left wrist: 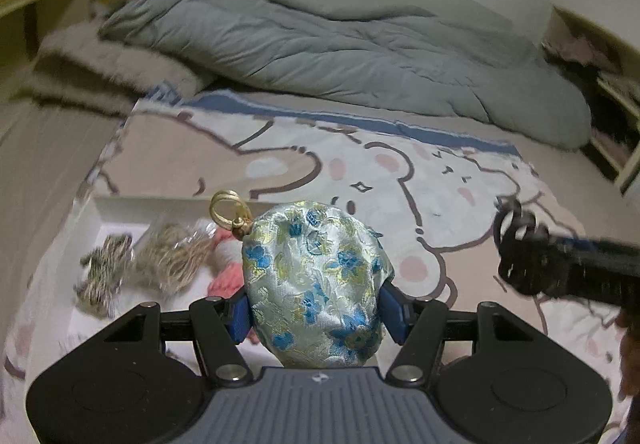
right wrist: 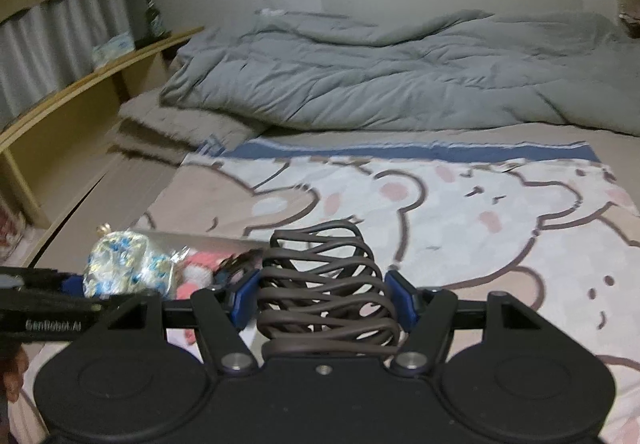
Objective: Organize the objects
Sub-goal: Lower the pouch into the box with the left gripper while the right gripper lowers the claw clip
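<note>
Left wrist view | left tool (left wrist: 316,308) grasping brocade pouch (left wrist: 316,280); right tool (right wrist: 326,300) grasping coiled brown cord (right wrist: 326,284) | step: carrying | next: lower into white tray (left wrist: 120,208) near bed's left edge.

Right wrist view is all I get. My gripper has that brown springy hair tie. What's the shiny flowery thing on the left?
Observer: A floral brocade pouch, pinched in the left gripper.
Operator: Does it have a handle?
Observer: A gold ring sticks up from its top.
Operator: What's under it?
Observer: A white tray holding a bagged bundle of twine, a bagged striped cord and something pink, all on the bear blanket.
Operator: Can you see my hair tie from there?
Observer: Yes, the spiral hair tie shows at the right edge, in the right gripper.
</note>
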Available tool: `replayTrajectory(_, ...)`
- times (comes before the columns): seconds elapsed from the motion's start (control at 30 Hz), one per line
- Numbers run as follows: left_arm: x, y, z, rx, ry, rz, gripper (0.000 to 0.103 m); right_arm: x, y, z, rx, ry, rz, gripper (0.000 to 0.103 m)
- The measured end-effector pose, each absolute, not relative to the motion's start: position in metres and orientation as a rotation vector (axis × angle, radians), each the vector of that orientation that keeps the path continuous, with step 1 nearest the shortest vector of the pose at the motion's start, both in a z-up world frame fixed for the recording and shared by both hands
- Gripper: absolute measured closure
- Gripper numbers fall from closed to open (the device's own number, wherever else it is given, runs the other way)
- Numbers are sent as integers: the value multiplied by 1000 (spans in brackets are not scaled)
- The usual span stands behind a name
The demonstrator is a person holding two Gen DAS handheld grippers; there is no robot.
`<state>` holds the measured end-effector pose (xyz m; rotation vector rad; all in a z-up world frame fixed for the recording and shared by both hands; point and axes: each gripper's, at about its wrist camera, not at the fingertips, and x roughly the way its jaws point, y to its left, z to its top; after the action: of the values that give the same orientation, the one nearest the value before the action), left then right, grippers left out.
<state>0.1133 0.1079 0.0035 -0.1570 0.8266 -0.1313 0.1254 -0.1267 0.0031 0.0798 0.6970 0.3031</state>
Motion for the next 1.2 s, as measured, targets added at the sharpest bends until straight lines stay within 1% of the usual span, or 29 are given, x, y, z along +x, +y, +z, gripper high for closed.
replayTrajectory(0.2,119,130,-15,-233,845,-116,40,121,-99,-9,93,737,335,36)
replayTrajectory(0.3,121,130,-26,-203,844,-146,40,123,-87,-15,115,771,369,36)
replayTrajectory(0.67,136,138,-83,-283,929,-188,40,129,-64,-39,156,826,394,36)
replayTrajectory(0.93,139,139,-111,-198,1039,-163,40,136,-50,-53,179,875,443,36)
replayTrajectory(1.2,127,153,-111,-151,1083,-180,40,137,-43,-61,177,896,459,36)
